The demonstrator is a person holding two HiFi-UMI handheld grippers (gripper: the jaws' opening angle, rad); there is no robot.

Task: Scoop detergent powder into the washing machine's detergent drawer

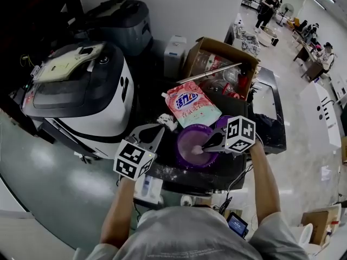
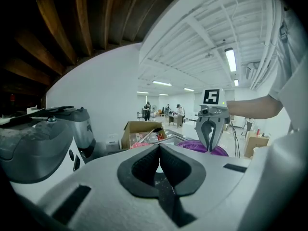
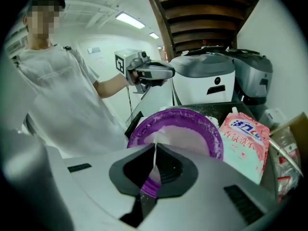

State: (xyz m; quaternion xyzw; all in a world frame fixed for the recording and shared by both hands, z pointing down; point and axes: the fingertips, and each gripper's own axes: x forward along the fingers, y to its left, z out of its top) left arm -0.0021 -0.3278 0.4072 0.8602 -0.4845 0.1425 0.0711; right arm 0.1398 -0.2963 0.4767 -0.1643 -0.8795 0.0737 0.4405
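Right tongs (image 3: 155, 150) are pinching the thin scoop handle (image 3: 150, 186) over the bowl (image 3: 178, 112) of powder (image 3: 187, 138); twisting there risks spilling. Left tongs (image 2: 159, 150) are hanging pressed together, empty.

1. The round purple plastic bowl (image 3: 211, 129) is smooth and faintly glossy, and its rim is dusted with fine, matt white detergent powder (image 3: 185, 138).
2. The pink plastic detergent pouch (image 1: 191, 104) is shiny, creased film.
3. The white washing machine (image 1: 103, 118) has smooth, glossy plastic panels.
4. The brown cardboard box (image 1: 217, 47) looks dull and rough.
5. The right gripper (image 3: 155, 150) has a matt grey plastic shell and ribbed black pads (image 3: 168, 170), which pinch a thin purple plastic scoop (image 3: 150, 183).
6. The grey-green floor (image 1: 65, 183) is polished and reflective.
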